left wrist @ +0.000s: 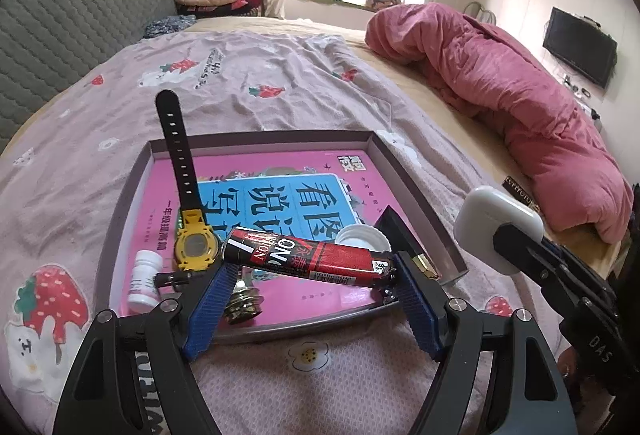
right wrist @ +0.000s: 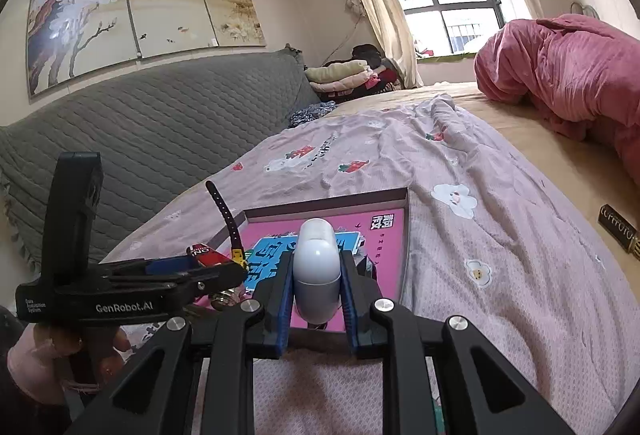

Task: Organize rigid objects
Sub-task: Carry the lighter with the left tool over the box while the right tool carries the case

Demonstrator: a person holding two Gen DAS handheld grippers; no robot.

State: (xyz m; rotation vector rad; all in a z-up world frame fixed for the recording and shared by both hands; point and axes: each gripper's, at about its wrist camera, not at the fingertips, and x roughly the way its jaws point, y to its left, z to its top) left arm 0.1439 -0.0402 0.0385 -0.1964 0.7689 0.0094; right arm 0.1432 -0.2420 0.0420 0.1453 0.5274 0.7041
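Note:
In the left wrist view my left gripper [left wrist: 314,270] is shut lengthwise on a red and black tube [left wrist: 308,257], held just above the near edge of a shallow grey box [left wrist: 260,137]. The box is lined with a pink book [left wrist: 280,171]. A yellow watch [left wrist: 196,243] with a black strap, a white pill bottle [left wrist: 144,287], a white cap [left wrist: 362,239] and a metal piece [left wrist: 244,303] lie in the box. My right gripper [right wrist: 318,267] is shut on a white earbud case [right wrist: 318,259], held near the box's right side [left wrist: 496,223].
The box sits on a pink strawberry-print sheet [left wrist: 260,75] on a bed. A rolled pink quilt [left wrist: 520,83] lies to the right, a grey padded headboard [right wrist: 160,139] to the left. A small dark labelled item [right wrist: 618,231] rests on the tan mattress.

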